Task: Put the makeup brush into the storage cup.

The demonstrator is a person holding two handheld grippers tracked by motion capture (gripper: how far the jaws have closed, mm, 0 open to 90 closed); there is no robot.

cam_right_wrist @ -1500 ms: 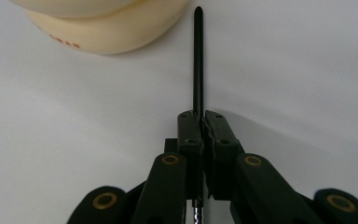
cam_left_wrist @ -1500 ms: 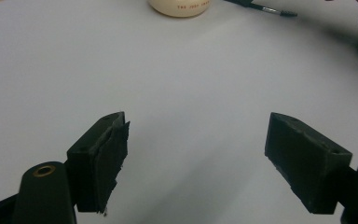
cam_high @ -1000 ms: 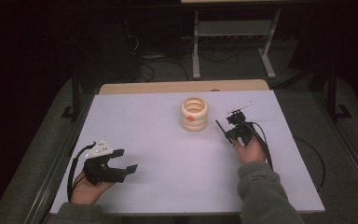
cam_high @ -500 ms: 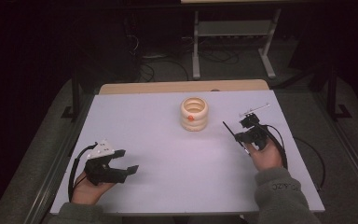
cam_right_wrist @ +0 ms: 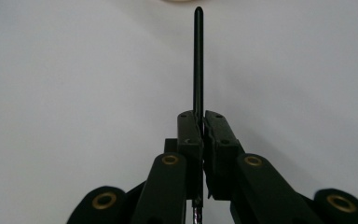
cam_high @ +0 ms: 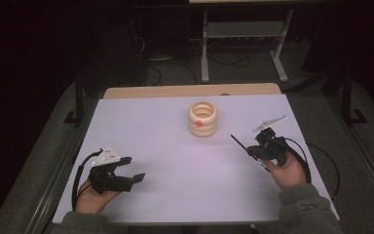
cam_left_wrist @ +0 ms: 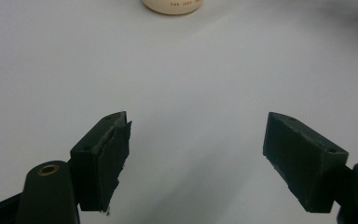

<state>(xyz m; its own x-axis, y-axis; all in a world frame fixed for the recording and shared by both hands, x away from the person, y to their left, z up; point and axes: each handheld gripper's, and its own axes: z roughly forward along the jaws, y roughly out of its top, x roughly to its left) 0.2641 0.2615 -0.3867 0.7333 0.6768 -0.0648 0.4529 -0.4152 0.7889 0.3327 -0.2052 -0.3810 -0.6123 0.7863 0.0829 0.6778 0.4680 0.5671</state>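
Our right gripper (cam_high: 253, 147) pinches a thin black rod (cam_right_wrist: 198, 60); left gripper (cam_high: 126, 170) rests spread near the table's (cam_high: 165, 141) front-left corner. Next, we judge: steer it to the ring stack (cam_high: 203, 119).

A thin black rod (cam_right_wrist: 198, 56) is clamped between the closed jaws of the right claw (cam_right_wrist: 198, 122), its rounded tip pointing straight ahead. From above, the rod (cam_high: 239, 144) juts out over the white worktop (cam_high: 175, 146), slanting toward the stack of cream rings (cam_high: 203, 119). The stack stands upright near the far middle of the worktop, an orange spot on its side.
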